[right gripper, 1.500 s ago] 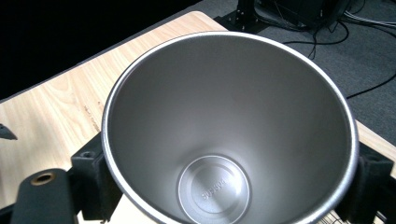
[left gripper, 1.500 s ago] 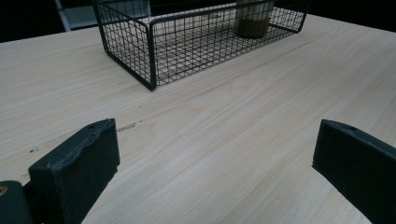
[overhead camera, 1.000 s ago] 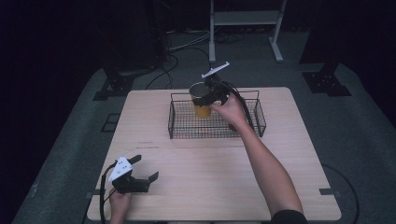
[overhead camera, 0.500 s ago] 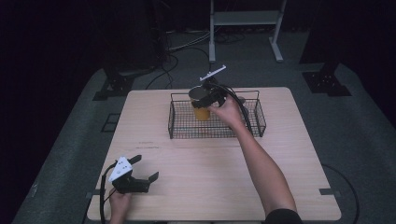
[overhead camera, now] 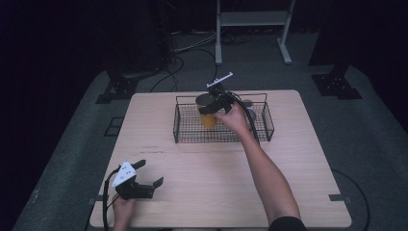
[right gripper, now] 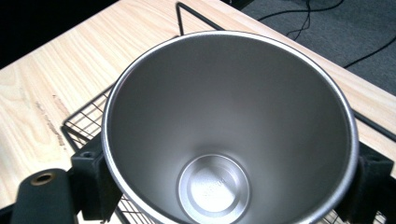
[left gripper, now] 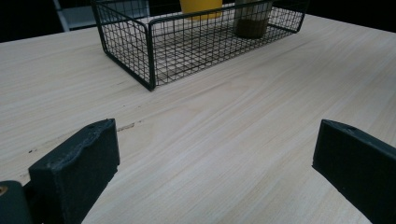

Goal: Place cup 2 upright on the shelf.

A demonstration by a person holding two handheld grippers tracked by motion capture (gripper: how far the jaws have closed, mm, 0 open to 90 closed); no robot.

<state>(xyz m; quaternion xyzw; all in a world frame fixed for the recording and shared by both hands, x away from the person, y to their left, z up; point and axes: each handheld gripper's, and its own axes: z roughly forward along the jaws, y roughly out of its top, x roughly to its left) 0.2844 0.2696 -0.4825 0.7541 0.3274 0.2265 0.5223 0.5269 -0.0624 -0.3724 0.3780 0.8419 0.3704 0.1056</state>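
While the right gripper [overhead camera: 210, 107] clamps an upright yellow steel cup [overhead camera: 208, 117], mouth upward, inside the wire basket [overhead camera: 183, 132], the left gripper [overhead camera: 146, 175] rests open near the bench's front-left corner.

Bare table [overhead camera: 202, 168] lies open before the wire basket [overhead camera: 185, 130]. Basket walls bar side entry; its top is open

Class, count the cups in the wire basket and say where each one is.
2. The yellow cup sits left of centre in the wire basket, gripped by the right gripper. A grey-brown cup stands beside it, nearer the basket's right end. Others may be hidden.
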